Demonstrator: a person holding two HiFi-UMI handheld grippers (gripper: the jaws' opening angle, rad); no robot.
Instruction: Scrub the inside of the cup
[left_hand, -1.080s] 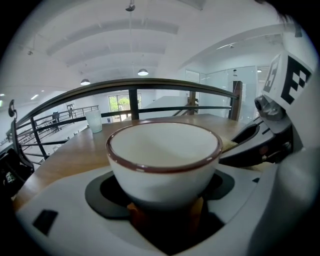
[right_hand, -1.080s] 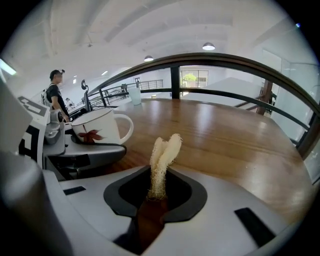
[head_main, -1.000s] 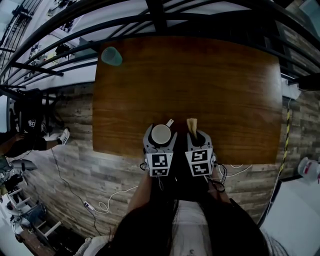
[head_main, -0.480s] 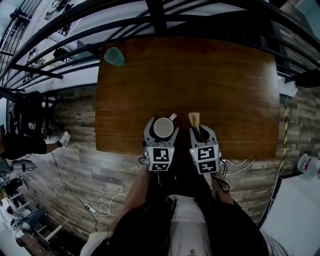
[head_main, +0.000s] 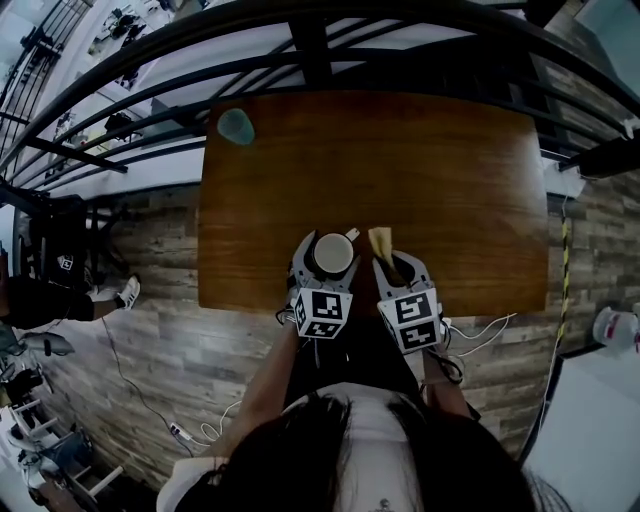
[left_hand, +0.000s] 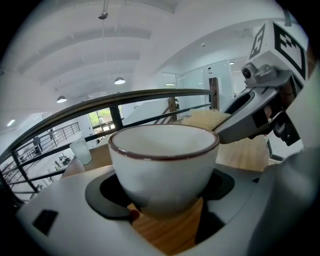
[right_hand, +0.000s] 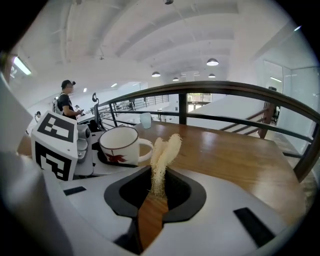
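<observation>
A white cup (head_main: 333, 253) with a dark rim, a red mark and a handle is clamped by its sides in my left gripper (head_main: 327, 264), just above the near edge of the wooden table (head_main: 440, 170). In the left gripper view the cup (left_hand: 162, 165) fills the gap between the jaws of my left gripper (left_hand: 162, 202), and its inside looks empty. My right gripper (head_main: 397, 266) is shut on a folded pale loofah scrubber (head_main: 381, 240), which sticks up out of the jaws. The scrubber (right_hand: 162, 157) stands just right of the cup (right_hand: 120, 145), apart from it.
A pale green tumbler (head_main: 237, 126) stands at the table's far left corner. Dark metal railings (head_main: 310, 40) run along the far edge. A person (right_hand: 64, 102) stands in the distance on the left. Cables (head_main: 215, 410) lie on the plank floor.
Both grippers have risen with their loads: the cup and the scrubber sit higher and look slightly larger in the head view. The two grips are unchanged.
</observation>
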